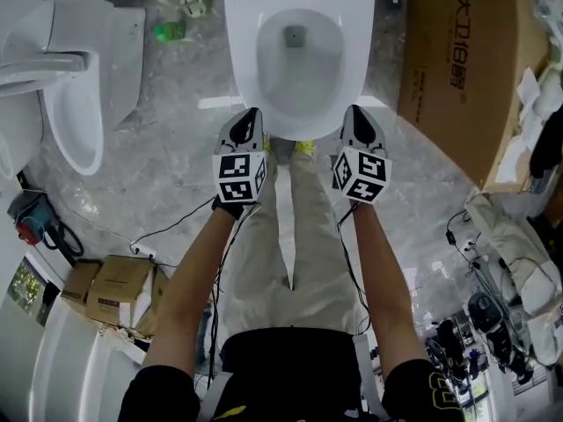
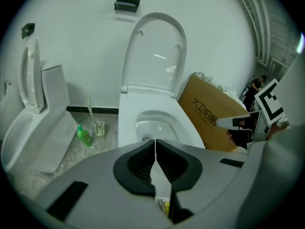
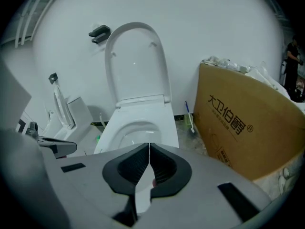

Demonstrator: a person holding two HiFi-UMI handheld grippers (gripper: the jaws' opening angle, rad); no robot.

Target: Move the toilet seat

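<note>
A white toilet (image 1: 297,60) stands straight ahead with its bowl uncovered. Its seat and lid (image 2: 155,51) are raised upright against the wall, and the right gripper view also shows this raised seat and lid (image 3: 136,61). My left gripper (image 1: 249,114) hovers just before the bowl's front left rim. My right gripper (image 1: 354,112) hovers before the front right rim. Neither touches the toilet. The left gripper (image 2: 155,141) has its dark pads pressed together with nothing between them. The right gripper (image 3: 149,144) is likewise shut and empty.
A second toilet (image 1: 70,121) stands at the left. A large cardboard box (image 1: 466,60) leans close to the toilet's right side. A green bottle (image 1: 169,31) and a brush holder (image 1: 192,3) sit on the floor at back left. Small boxes (image 1: 114,288) and cables lie behind me.
</note>
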